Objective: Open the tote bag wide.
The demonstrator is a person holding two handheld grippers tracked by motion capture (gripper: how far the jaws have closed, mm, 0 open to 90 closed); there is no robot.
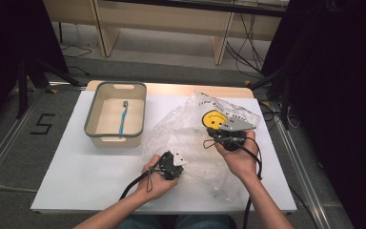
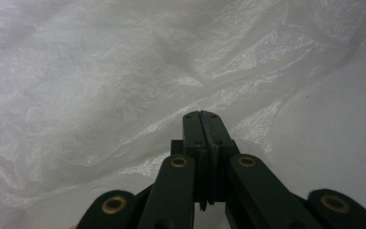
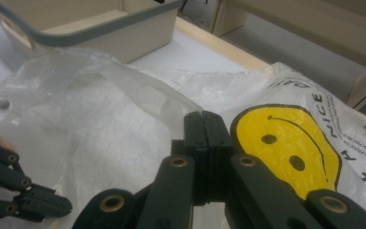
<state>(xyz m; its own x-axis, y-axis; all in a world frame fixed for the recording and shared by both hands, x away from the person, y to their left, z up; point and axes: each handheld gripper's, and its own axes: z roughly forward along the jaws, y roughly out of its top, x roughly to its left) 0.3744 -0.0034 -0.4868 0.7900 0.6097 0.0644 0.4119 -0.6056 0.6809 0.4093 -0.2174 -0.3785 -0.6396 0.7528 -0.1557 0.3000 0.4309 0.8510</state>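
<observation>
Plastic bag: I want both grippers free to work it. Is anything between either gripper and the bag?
Nothing visible is. The left gripper and right gripper, both shut, sit right at the bag. The bin with the toothbrush stands apart, off to the left.

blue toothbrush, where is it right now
In the high view the blue toothbrush lies inside the beige bin at the table's far left, left of the plastic bag.
</observation>
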